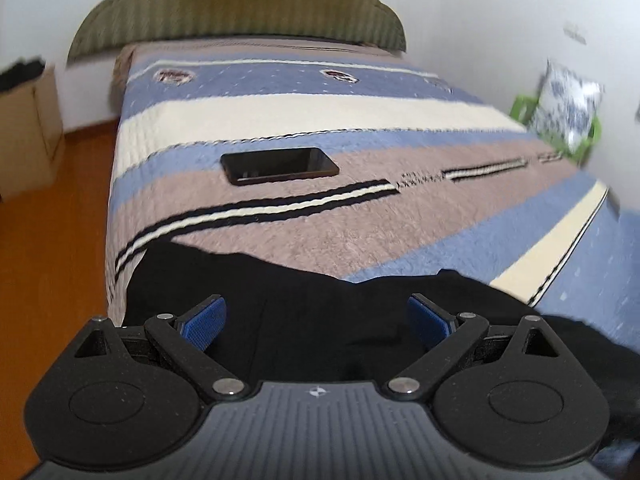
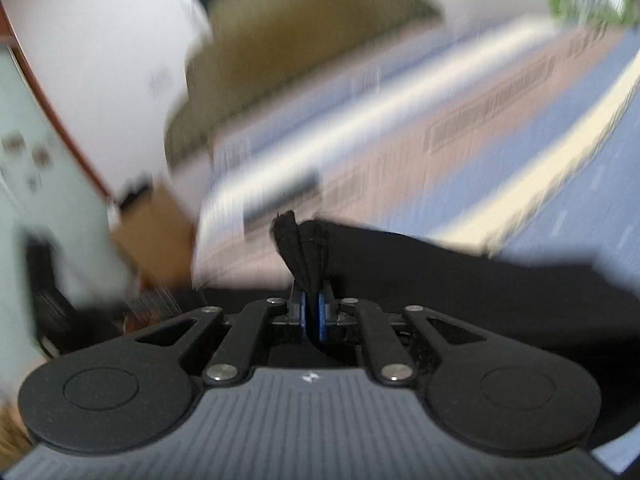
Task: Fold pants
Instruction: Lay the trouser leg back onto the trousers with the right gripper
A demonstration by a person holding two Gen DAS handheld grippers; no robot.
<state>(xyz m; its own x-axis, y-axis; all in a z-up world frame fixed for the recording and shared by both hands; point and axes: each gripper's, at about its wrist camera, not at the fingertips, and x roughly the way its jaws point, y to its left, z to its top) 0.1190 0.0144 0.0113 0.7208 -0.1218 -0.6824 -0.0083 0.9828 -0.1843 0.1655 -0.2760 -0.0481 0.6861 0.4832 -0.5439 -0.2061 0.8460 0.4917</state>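
Pants are spread dark across the near end of the bed. 1 bunched edge is clamped in the right gripper; the left gripper is held wide, empty, directly above the fabric.

- Your left wrist view looks down the left gripper along the bed toward the headboard, tilted downward, close over the black pants at lower frame.
- Your right wrist view looks along the right gripper, also downward, rolled so the bed runs diagonally to the upper right; heavily blurred.
- Both views share the striped bedspread, headboard, dark phone, the pants, cardboard box at left, and green item at right.
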